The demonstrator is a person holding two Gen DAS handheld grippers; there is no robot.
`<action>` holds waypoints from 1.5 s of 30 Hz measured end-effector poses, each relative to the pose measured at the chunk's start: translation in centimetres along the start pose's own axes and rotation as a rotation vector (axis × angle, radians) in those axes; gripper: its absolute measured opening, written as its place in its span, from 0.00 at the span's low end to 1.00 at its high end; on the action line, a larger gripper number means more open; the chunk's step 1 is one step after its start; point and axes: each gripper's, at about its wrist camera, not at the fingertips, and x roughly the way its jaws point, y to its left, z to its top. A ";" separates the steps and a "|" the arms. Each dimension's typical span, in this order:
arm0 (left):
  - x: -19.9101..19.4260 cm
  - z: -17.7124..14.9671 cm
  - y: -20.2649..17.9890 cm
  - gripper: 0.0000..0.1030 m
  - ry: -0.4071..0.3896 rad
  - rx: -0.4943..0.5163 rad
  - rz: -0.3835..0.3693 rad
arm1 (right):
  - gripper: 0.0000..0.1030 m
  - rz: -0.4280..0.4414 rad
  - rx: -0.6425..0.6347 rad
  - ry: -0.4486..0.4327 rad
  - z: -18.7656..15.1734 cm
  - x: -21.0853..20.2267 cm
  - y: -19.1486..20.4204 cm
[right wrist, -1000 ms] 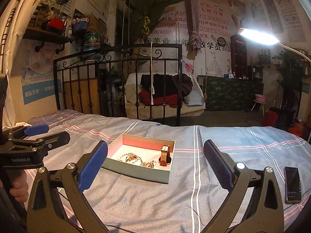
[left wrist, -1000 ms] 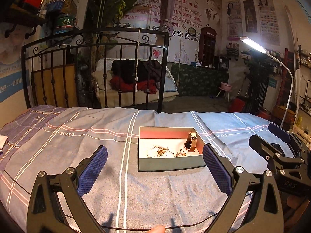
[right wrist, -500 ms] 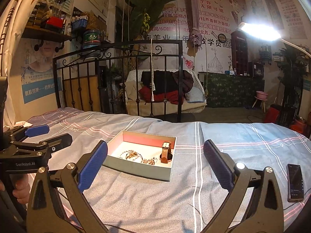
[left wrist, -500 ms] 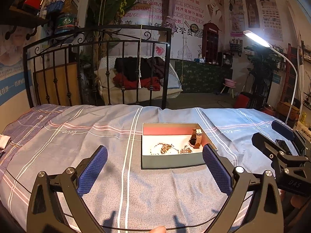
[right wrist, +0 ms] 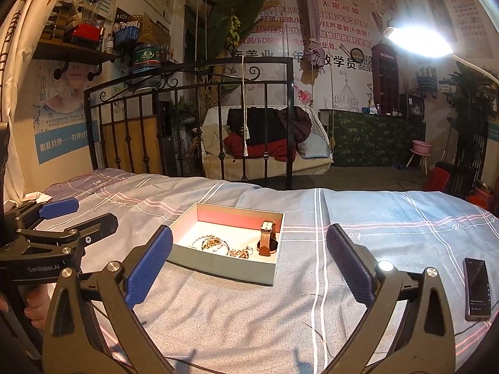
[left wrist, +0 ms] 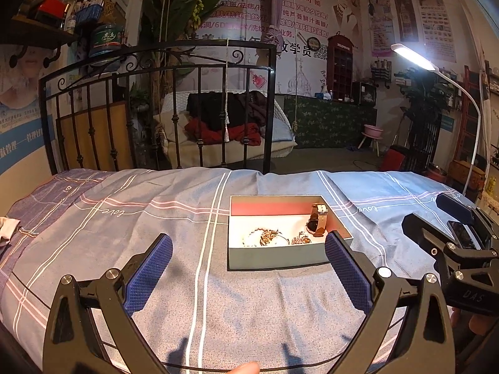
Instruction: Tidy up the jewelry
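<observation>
A shallow grey box [left wrist: 277, 257] [right wrist: 218, 269] with a pink and white inside rests on the striped bedspread. Inside it a watch with a tan strap [left wrist: 317, 221] [right wrist: 267, 238] stands on edge at the right, beside a tangle of gold bracelets and chains [left wrist: 269, 237] [right wrist: 218, 246]. My left gripper [left wrist: 248, 272] hovers open just short of the box, nothing between its blue pads. My right gripper [right wrist: 249, 268] is open too, near the box's front right. Each gripper shows at the edge of the other's view.
A dark phone [right wrist: 476, 288] lies on the bedspread at the right. A black iron bed frame [left wrist: 156, 71] stands behind the bed. A bright floor lamp [right wrist: 418, 42] shines from the right. A white cloth [left wrist: 7, 229] pokes in at the bed's left edge.
Both views have tilted slightly downward and shifted; the box sits a little lower and nearer in each. Both grippers stay open. The jewelry in the box has not moved.
</observation>
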 end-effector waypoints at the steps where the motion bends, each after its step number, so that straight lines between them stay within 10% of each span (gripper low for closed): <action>1: 0.0 0.0 0.0 0.94 -0.001 -0.001 0.001 | 0.94 -0.001 0.000 0.000 0.0 0.0 0.0; 45: -0.5 -0.3 -0.4 0.94 0.022 -0.005 0.004 | 0.94 0.012 -0.001 0.029 -0.7 0.5 0.8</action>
